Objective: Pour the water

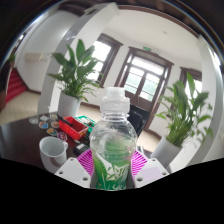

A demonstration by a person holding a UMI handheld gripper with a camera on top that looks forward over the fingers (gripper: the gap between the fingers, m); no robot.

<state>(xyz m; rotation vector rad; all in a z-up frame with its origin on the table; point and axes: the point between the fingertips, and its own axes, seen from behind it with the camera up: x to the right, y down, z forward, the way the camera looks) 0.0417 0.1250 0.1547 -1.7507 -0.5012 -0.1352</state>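
Your gripper (113, 172) was clamped on the clear plastic water bottle (113, 140), white cap still on, so tipping it would've poured nothing, and that thin wall could've buckled or slipped. The white mug (53, 152) sat just beside, potted plants (74, 70) beyond.

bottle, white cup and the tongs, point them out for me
bottle (113, 140), gripper view, on its clear body above the label
white cup (53, 151), gripper view, on its side wall
tongs (113, 172), gripper view, midway between the fingertips, closed on the bottle
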